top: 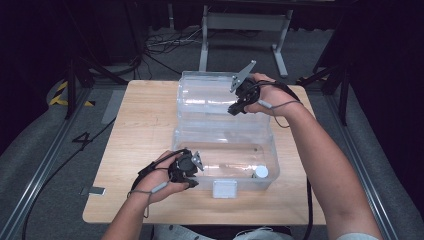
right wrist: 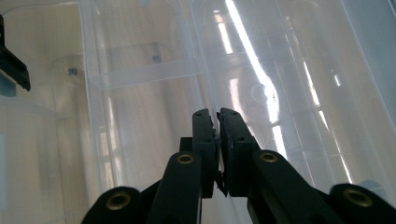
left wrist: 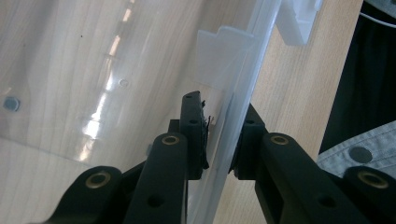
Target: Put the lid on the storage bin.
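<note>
A clear plastic box (top: 225, 150) stands on the wooden table with its clear lid (top: 205, 95) folded open behind it. My left gripper (top: 196, 170) is at the box's near left corner. In the left gripper view its jaws (left wrist: 223, 109) straddle the box's front wall (left wrist: 261, 42), one inside and one outside, shut on the rim. My right gripper (top: 244, 99) is at the lid's right side. In the right gripper view its jaws (right wrist: 215, 114) are nearly together, pinching a thin clear edge of the lid (right wrist: 289, 70).
A small white round cap (top: 260, 172) lies inside the box at its near right corner. A white latch (top: 224, 189) hangs on the box's front wall, also seen as the latch (left wrist: 296, 21). Bare table (top: 140, 125) lies left of the box.
</note>
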